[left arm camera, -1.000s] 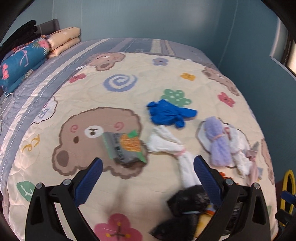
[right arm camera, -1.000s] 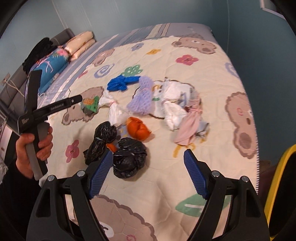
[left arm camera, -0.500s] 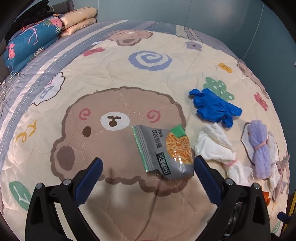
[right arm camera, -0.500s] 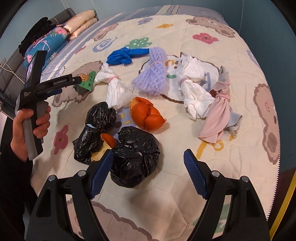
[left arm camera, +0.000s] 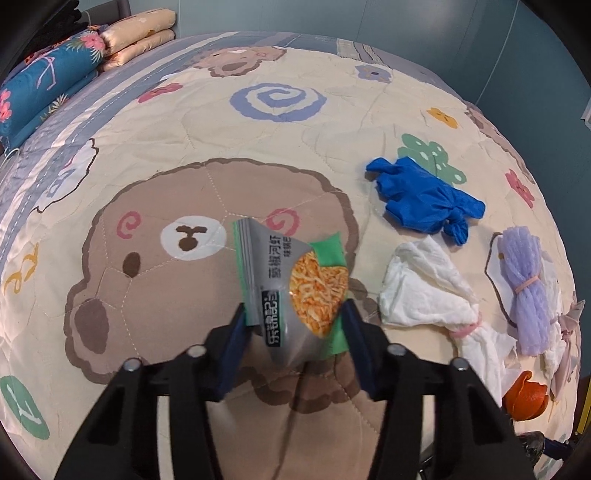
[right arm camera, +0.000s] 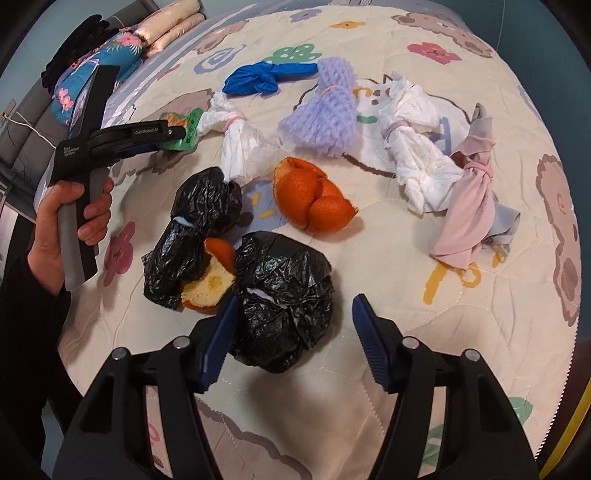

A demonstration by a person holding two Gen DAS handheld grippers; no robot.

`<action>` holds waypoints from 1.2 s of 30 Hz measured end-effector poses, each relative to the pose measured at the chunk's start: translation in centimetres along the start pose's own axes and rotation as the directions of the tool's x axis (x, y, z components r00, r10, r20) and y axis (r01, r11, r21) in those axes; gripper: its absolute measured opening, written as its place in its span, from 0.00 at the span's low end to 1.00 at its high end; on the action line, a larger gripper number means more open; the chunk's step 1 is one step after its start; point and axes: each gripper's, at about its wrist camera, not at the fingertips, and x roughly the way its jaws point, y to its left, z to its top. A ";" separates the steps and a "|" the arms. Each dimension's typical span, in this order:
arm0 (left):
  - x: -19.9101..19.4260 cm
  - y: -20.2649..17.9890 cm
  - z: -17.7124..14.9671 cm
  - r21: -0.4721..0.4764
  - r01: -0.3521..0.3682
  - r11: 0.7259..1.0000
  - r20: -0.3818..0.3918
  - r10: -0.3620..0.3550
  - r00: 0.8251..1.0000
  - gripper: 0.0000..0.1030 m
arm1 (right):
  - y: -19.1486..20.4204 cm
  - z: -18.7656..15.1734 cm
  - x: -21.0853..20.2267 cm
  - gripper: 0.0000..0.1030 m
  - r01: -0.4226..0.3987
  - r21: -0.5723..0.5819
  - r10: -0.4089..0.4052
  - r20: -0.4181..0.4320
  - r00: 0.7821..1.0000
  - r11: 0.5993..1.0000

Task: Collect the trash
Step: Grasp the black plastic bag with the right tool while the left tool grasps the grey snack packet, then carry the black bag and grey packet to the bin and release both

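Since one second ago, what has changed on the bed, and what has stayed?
Both grippers came down closer to the quilt. The left gripper is closing, with the snack packet now between its jaws. The right gripper is closing around the black bag, one pad not yet touching it. The blue glove, orange peel and tied bundles stayed put.

A bed (left arm camera: 110,369) fills the room, under a cream quilt (left arm camera: 332,140) printed with bears and flowers. Folded peach bedding (left arm camera: 144,33) and a blue floral pillow (left arm camera: 44,88) sit far left; teal walls (left arm camera: 498,44) behind
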 end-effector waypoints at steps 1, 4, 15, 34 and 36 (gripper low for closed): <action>-0.1 -0.2 0.0 0.006 -0.003 1.000 0.004 0.003 1.000 0.37 | 0.2 0.0 0.1 0.53 -0.005 -0.005 0.005 -0.005 1.000 1.000; -0.4 -0.8 0.0 0.029 -0.013 0.999 0.019 0.012 1.000 0.24 | 0.8 0.0 0.2 0.43 -0.008 -0.023 0.008 -0.007 1.000 1.000; -1.6 -0.4 -0.5 0.021 0.001 1.000 0.033 -0.002 0.999 0.01 | 1.3 -0.1 -0.6 0.24 -0.024 -0.009 0.024 0.021 0.999 1.000; -9.5 0.0 -2.9 0.043 0.054 0.998 0.096 -0.058 0.994 0.00 | -0.4 -2.9 -8.2 0.24 -0.066 0.024 0.062 0.139 0.988 0.998; -10.3 -0.5 -3.4 0.047 0.065 0.997 0.095 -0.069 0.993 0.00 | -1.0 -3.4 -8.8 0.24 -0.074 0.042 0.067 0.154 0.986 0.996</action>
